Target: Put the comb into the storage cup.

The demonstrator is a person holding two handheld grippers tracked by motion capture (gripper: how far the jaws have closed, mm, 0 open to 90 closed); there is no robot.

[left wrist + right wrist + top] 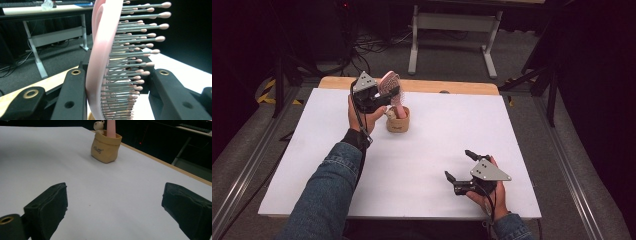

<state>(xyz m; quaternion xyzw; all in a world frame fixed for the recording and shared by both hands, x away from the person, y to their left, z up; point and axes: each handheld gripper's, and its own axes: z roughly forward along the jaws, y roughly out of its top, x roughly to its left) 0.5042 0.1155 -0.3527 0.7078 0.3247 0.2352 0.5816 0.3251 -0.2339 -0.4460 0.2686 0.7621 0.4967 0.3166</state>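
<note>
Above the small tan bag (398, 121), the left gripper (379, 95) pinches the pink hairbrush (390, 86) head; nearer the person, the right gripper (461, 165) has jaws spread wide, holding nothing.

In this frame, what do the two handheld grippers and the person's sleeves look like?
Both are black two-jaw grippers topped with grey triangular plates: the left gripper and the right gripper. Brass-coloured rivets mark the jaw links. Black cables trail from each. The blue denim sleeves cover both forearms.

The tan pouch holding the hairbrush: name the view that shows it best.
The right gripper view: the tan pouch stands whole, with its lettering and the hairbrush handle. The high view shows it small; the left gripper view catches just a sliver.
</note>
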